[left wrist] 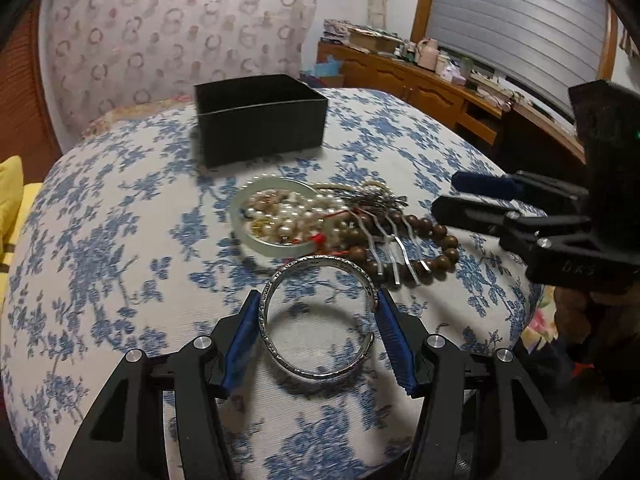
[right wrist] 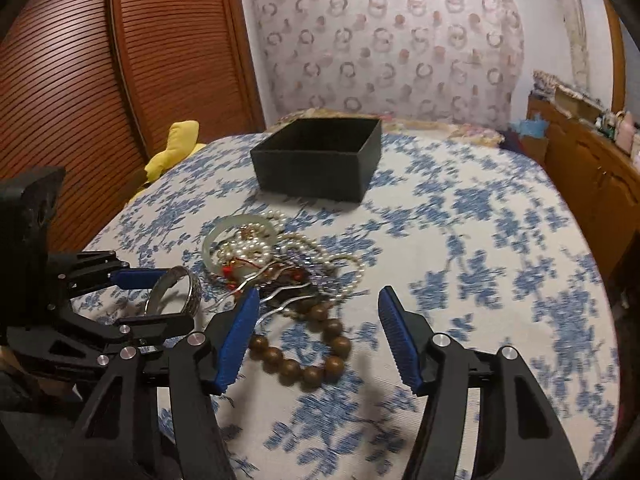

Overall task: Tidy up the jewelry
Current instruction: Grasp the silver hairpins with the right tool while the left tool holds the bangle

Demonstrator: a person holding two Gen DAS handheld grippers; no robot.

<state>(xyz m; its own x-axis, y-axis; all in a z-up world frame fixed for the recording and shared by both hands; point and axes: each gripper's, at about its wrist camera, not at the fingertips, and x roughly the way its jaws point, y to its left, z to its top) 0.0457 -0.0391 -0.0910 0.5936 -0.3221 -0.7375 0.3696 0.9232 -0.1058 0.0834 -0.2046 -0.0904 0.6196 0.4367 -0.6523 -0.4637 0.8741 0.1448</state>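
Bedroom stuff was seen all around: a louvered wooden closet door (right wrist: 80,92), a ring-patterned curtain (right wrist: 384,40) at the back, a wooden dresser (left wrist: 432,84) cluttered with bits and pieces, and a yellow cloth (right wrist: 176,144) off to one edge. Everything was laid out on a tabletop (right wrist: 500,240) covered in a white cloth with blue flowers.

Toward the far side, an open black box (left wrist: 260,120) was set, well apart from the jewelry; what was inside couldn't be made out. Near the middle, a tangled jewelry pile (left wrist: 320,216) was spread: a pale green bangle (left wrist: 248,232) with pearl strands (right wrist: 256,248) heaped in and over it, a brown wooden bead bracelet (right wrist: 304,356) on the near edge, and a silver hair comb (left wrist: 392,248) lying across the beads.

The left gripper (left wrist: 318,336) was closed around a silver cuff bracelet (left wrist: 316,320), its blue fingers (left wrist: 244,340) pressed against the two sides, and the cuff was held just in front of the pile. The right gripper (right wrist: 316,336) was kept spread wide with nothing between its fingers, hovering right over the wooden beads.
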